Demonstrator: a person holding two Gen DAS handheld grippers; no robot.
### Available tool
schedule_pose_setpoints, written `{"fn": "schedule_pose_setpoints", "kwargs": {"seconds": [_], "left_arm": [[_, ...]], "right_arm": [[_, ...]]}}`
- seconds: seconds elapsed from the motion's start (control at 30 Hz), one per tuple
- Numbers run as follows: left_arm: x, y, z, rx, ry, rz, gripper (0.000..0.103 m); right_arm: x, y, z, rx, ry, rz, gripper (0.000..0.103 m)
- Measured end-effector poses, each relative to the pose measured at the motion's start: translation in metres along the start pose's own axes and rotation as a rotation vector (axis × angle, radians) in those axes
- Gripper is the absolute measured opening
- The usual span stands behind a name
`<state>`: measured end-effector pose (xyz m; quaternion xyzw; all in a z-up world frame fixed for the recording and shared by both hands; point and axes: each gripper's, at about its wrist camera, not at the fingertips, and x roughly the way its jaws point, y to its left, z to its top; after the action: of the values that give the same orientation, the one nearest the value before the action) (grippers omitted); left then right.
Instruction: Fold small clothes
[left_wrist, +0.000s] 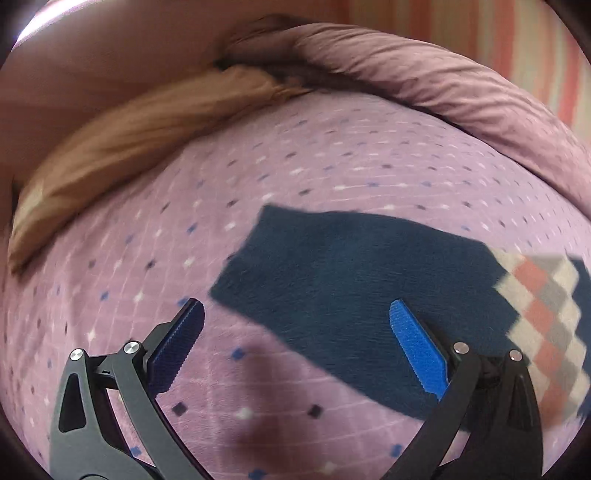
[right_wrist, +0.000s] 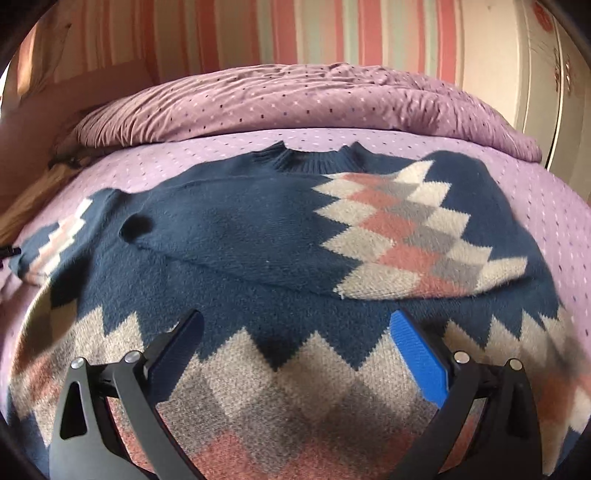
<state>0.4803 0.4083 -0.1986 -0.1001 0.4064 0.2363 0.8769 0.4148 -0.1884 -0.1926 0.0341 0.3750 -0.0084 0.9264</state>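
A small navy knit sweater (right_wrist: 240, 221) with white, pink and grey diamonds lies flat on the purple bedspread (right_wrist: 221, 155), neck toward the far side. Its right sleeve (right_wrist: 406, 236) is folded across the chest. Its left sleeve (right_wrist: 59, 236) lies out to the left; in the left wrist view this sleeve (left_wrist: 351, 277) is a navy strip with a patterned part at the right. My left gripper (left_wrist: 297, 314) is open and empty just above the sleeve's near end. My right gripper (right_wrist: 297, 321) is open and empty above the sweater's patterned hem.
A rolled purple duvet (right_wrist: 295, 99) lies along the far side of the bed, also in the left wrist view (left_wrist: 443, 85). A tan cloth (left_wrist: 129, 147) lies at the bed's left edge. A striped wall (right_wrist: 295, 33) stands behind, a white wardrobe (right_wrist: 554, 85) at right.
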Motion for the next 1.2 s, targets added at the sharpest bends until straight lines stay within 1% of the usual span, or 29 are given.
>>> {"fn": "schedule_pose_setpoints", "kwargs": {"seconds": [0.07,0.1,0.13,0.23,0.27,0.3,0.33,0.4,0.43,0.47,0.5,0.57,0.67,0.83,0.93,1.0,1.03,1.07,1.13,1.2], "left_arm": [[0.006,0.011,0.0,-0.039,0.026,0.047,0.1],[0.01,0.013,0.0,-0.05,0.043,0.043,0.1],[0.016,0.016,0.0,-0.065,0.07,0.013,0.1],[0.02,0.014,0.003,-0.043,0.068,-0.031,0.098],[0.021,0.01,0.004,-0.02,0.066,-0.065,0.093],[0.021,0.006,0.004,-0.003,0.061,-0.08,0.085],[0.022,0.002,0.005,0.015,0.06,-0.083,0.081],[0.023,-0.004,0.005,0.046,0.057,-0.102,0.057],[0.023,-0.005,0.005,0.05,0.058,-0.111,0.05],[0.022,-0.006,0.007,0.048,0.055,-0.131,0.03],[0.021,-0.007,0.008,0.044,0.049,-0.14,0.023],[0.02,-0.004,0.012,0.027,0.038,-0.154,0.016],[0.008,-0.005,0.014,0.005,-0.002,-0.156,0.013],[-0.018,-0.02,0.025,0.051,-0.058,-0.126,0.012],[-0.045,-0.036,0.04,0.025,-0.079,-0.158,0.012],[-0.073,-0.063,0.049,0.051,-0.105,-0.197,0.012],[-0.087,-0.078,0.051,0.075,-0.125,-0.214,0.012],[-0.106,-0.101,0.054,0.114,-0.147,-0.24,0.012],[-0.13,-0.133,0.055,0.153,-0.159,-0.283,0.012],[-0.156,-0.177,0.052,0.182,-0.156,-0.336,0.012]], "right_arm": [[0.0,0.001,-0.001,-0.008,-0.002,-0.004,0.101],[0.0,0.004,-0.001,-0.017,-0.004,-0.007,0.101],[0.0,0.007,-0.002,-0.031,-0.009,-0.01,0.101],[-0.005,0.014,-0.002,-0.067,-0.033,-0.021,0.101],[-0.006,0.015,-0.002,-0.074,-0.038,-0.03,0.101],[-0.007,0.016,-0.002,-0.079,-0.038,-0.036,0.101],[-0.006,0.016,-0.001,-0.081,-0.032,-0.031,0.101],[-0.008,0.015,0.003,-0.079,-0.023,-0.011,0.101],[-0.01,0.015,0.005,-0.078,-0.023,-0.002,0.101],[-0.015,0.013,0.008,-0.068,-0.033,-0.007,0.101],[-0.019,0.011,0.009,-0.063,-0.043,-0.012,0.101],[-0.03,0.008,0.013,-0.053,-0.067,-0.014,0.101],[-0.038,0.005,0.016,-0.043,-0.076,-0.008,0.101],[-0.044,0.001,0.019,-0.043,-0.086,-0.008,0.101],[-0.046,-0.005,0.024,-0.017,-0.086,-0.008,0.101],[-0.051,-0.014,0.029,0.007,-0.09,-0.008,0.101],[-0.053,-0.018,0.031,0.014,-0.09,-0.007,0.101],[-0.058,-0.025,0.035,0.024,-0.097,-0.008,0.101],[-0.064,-0.036,0.04,0.028,-0.099,-0.012,0.101],[-0.071,-0.051,0.048,0.032,-0.105,-0.01,0.101]]}}
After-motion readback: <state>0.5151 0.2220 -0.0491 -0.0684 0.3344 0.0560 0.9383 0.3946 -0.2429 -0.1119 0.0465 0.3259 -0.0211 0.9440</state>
